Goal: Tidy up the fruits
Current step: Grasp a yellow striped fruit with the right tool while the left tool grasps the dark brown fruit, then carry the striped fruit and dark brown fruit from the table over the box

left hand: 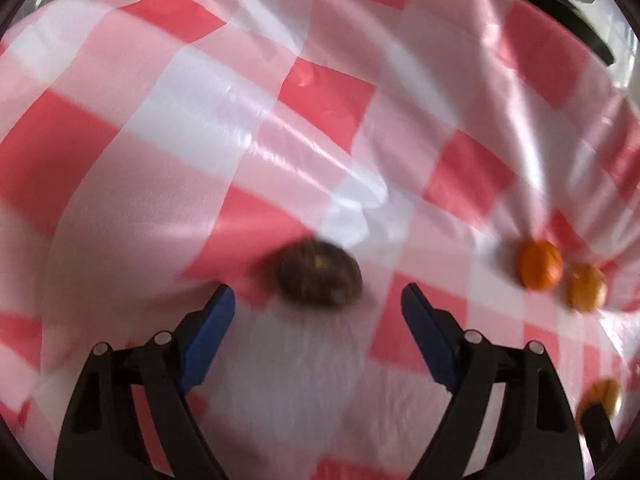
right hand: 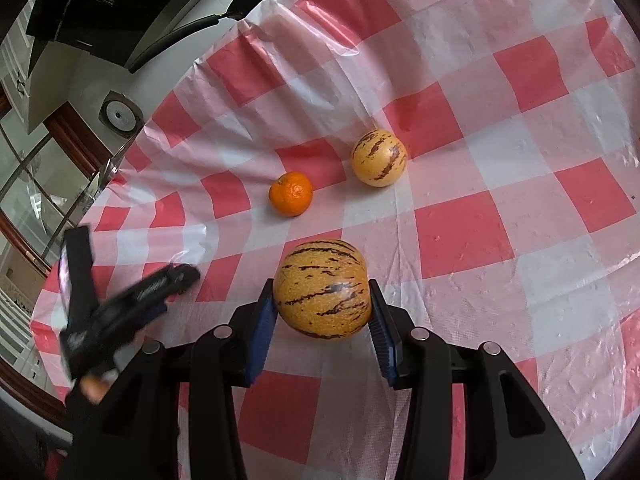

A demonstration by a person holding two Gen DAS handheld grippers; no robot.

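Observation:
In the blurred left wrist view, a dark brown round fruit (left hand: 318, 274) lies on the red-and-white checked cloth (left hand: 200, 120), just ahead of my left gripper (left hand: 317, 294). That gripper is open, its blue pads (left hand: 216, 320) well clear of the fruit on both sides. To the right sit a tangerine (left hand: 540, 264) and a yellow-orange fruit (left hand: 586, 288). My right gripper (right hand: 322, 292) is shut on a yellow striped melon-like fruit (right hand: 324, 276), both pads pressing its sides. Beyond it lie the tangerine (right hand: 291, 194) and a second striped fruit (right hand: 379, 158). The left gripper (right hand: 176, 276) shows blurred at the left.
The table's edge (right hand: 132, 148) curves along the left, with dark furniture (right hand: 100, 8) and a glazed wooden door (right hand: 40, 168) beyond. A black object (left hand: 560, 0) stands past the far right edge in the left wrist view. A hand (right hand: 94, 390) grips the left tool.

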